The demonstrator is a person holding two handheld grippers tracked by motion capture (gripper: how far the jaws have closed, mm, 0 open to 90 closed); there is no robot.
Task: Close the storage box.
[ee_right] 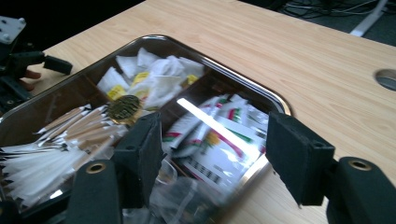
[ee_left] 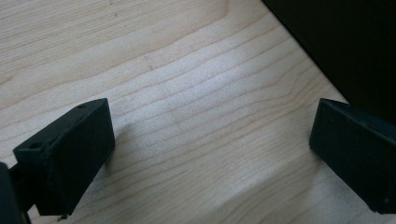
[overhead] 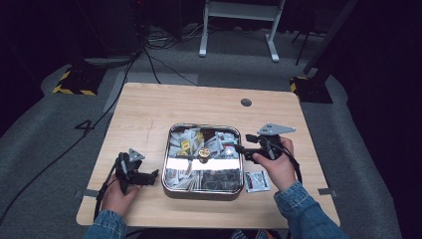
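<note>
A square metal tray (overhead: 204, 193) with compartments sits mid-table, a gold round knob (overhead: 203, 152) at its centre. It holds white and yellow sachets (overhead: 184, 142), red-and-green sachets (overhead: 221, 144) and dark packets (overhead: 221, 178). My right gripper (overhead: 244, 143) is at the tray's right rim, jaws open. In the right gripper view the right gripper (ee_right: 215, 140) hangs open and unloaded over the red-and-green sachets (ee_right: 219, 154), near the tray rim (ee_right: 243, 81). My left gripper (overhead: 151, 176) rests just left of the tray. In its own view the left gripper (ee_left: 210, 144) is open over bare wood.
A loose white packet (overhead: 257, 180) lies on the table right of the tray, under the right hand. Paper-wrapped sticks (ee_right: 79, 123) fill one compartment. A round cable hole (overhead: 246, 102) is at the table's back. Dark floor with cables surrounds the table.
</note>
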